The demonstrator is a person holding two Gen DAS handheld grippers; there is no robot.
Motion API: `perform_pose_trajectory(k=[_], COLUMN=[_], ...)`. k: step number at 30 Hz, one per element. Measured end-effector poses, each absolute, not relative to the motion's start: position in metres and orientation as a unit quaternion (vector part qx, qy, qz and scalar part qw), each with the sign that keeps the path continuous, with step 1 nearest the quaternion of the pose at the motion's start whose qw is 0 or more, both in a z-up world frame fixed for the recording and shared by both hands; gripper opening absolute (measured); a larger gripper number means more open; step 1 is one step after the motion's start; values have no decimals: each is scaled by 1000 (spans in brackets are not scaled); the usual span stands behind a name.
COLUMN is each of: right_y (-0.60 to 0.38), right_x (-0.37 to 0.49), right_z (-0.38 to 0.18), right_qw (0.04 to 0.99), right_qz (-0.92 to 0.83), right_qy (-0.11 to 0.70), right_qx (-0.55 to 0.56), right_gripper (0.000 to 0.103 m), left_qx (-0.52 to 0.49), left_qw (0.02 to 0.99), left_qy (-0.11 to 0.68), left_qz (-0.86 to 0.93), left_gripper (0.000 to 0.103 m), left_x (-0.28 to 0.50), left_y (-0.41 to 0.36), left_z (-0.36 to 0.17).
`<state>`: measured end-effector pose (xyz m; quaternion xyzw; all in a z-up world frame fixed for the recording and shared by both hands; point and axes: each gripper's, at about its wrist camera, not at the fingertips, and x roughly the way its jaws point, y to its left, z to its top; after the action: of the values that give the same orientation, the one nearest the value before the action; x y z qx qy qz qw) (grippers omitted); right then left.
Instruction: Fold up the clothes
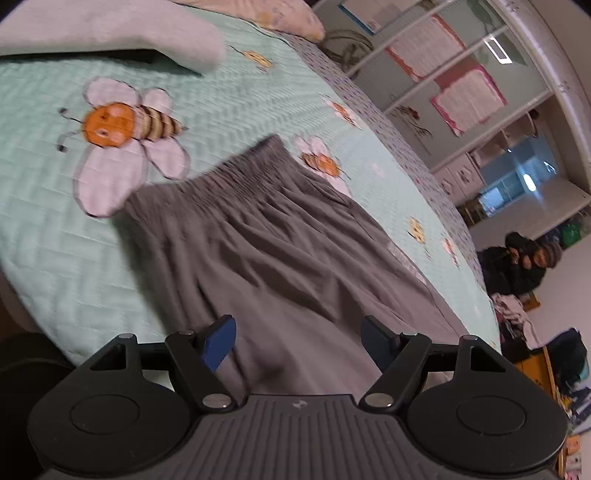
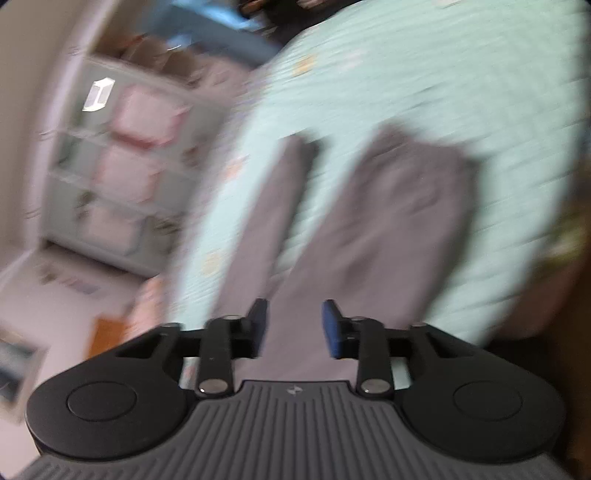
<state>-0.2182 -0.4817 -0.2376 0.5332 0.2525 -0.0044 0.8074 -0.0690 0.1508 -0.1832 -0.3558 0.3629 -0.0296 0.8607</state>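
Grey trousers (image 1: pixel 280 251) lie spread on a mint-green bedspread (image 1: pixel 74 240) with bee prints. Their elastic waistband (image 1: pixel 229 173) is at the far end in the left wrist view. My left gripper (image 1: pixel 299 339) is open and empty, hovering over the trousers' middle. In the blurred right wrist view the two grey trouser legs (image 2: pixel 388 221) stretch away over the bed. My right gripper (image 2: pixel 295 328) is open and empty, just above the near part of the right leg.
A pale pillow (image 1: pixel 122 29) lies at the bed's far end. White shelving with pink papers (image 1: pixel 461 92) lines the wall beyond the bed. Piles of clothes and bags (image 1: pixel 524 266) sit on the floor beside the bed.
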Motion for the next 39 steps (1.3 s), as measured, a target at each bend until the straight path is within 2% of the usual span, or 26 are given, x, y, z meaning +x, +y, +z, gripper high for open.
perform_pose_trajectory(k=[2, 5, 8, 10, 14, 17, 22, 23, 24, 25, 30, 37, 39], right_y=[-441, -402, -437, -472, -535, -517, -502, -515, -532, -551, -581, -563, -565], right_x=[-190, -161, -169, -190, -228, -210, -163, -163, -166, -175, -215, -145, -122], right_z=[-243, -266, -282, -264, -230, -226, -252, -259, -264, -265, -213, -180, -178], right_qw=[805, 788, 770, 788, 814, 815, 820, 819, 811, 796, 820, 850, 855], right_qz=[51, 68, 12, -46, -134, -46, -49, -72, -100, -129, -103, -40, -21], right_qy=[305, 402, 418, 386, 315, 293, 317, 317, 313, 302, 210, 249, 262], right_qx=[506, 462, 482, 477, 470, 497, 474, 473, 484, 508, 522, 463, 446], right_gripper=[57, 54, 0, 0, 24, 50, 48, 41, 17, 12, 50, 51, 55], left_qx=[-356, -331, -308, -322, -331, -329, -314, -320, -327, -336, -356, -348, -346], left_qw=[860, 864, 860, 851, 851, 855, 865, 865, 865, 864, 867, 882, 885], left_qy=[363, 375, 404, 411, 405, 399, 389, 384, 379, 374, 349, 318, 310], left_qz=[-36, -53, -55, -49, -47, -50, -44, -38, -33, -30, -18, -13, -8], left_gripper=[77, 80, 81, 79, 80, 80, 80, 80, 80, 80, 81, 81, 82], left_x=[-68, -67, -68, -70, -72, -71, -73, -75, -76, -76, -62, -24, -17], left_y=[147, 136, 132, 137, 141, 137, 142, 147, 153, 158, 174, 193, 200], left_z=[-184, -185, -198, -210, -213, -207, -192, -191, -190, -189, -180, -150, -143])
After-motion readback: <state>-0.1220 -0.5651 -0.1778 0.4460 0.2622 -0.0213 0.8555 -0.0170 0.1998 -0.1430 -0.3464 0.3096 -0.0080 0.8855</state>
